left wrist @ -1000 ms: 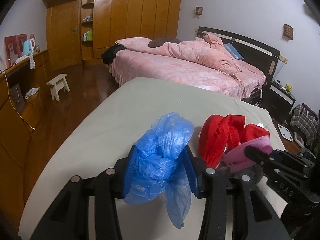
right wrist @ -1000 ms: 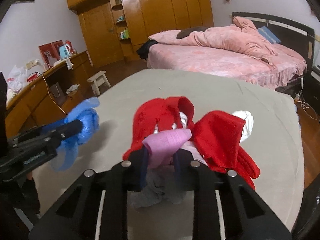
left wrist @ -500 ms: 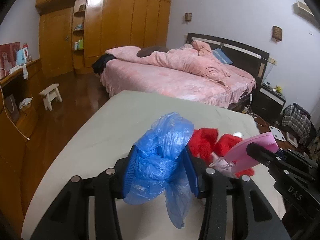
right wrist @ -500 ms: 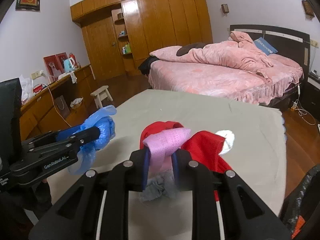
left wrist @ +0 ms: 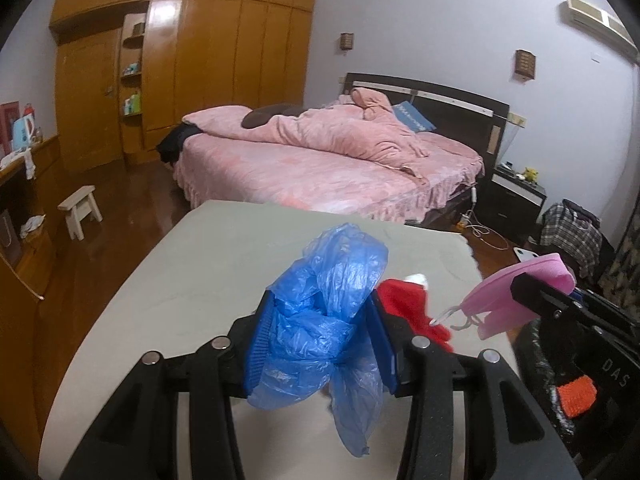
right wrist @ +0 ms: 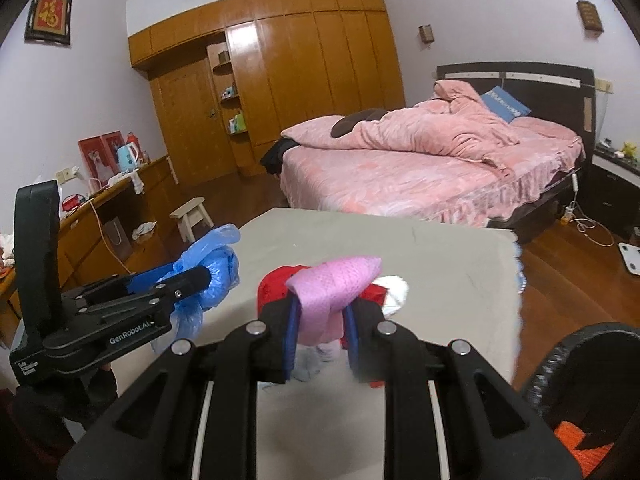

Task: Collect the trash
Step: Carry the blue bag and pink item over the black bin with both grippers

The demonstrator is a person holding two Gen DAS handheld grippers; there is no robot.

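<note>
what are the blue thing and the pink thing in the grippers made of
Blue bag in the left gripper: thin plastic film, it seems; translucent, glossy, finely crinkled. Pink mask in the right gripper: likely soft non-woven fabric; matte, faintly dimpled, folded, with white ear loops in the left view.

Table top [left wrist: 192, 280]: bare across its left and far parts, open to a gripper.
Near right of table: red cloth [left wrist: 404, 300] with a white scrap [right wrist: 394, 286] lies there, in the way.
Beyond right edge: black bin rim [right wrist: 560, 356] stands close.
Far side: pink bed [left wrist: 320, 176] just past the table's far edge.
Left floor: open wood, white stool [left wrist: 80, 208] well apart.
</note>
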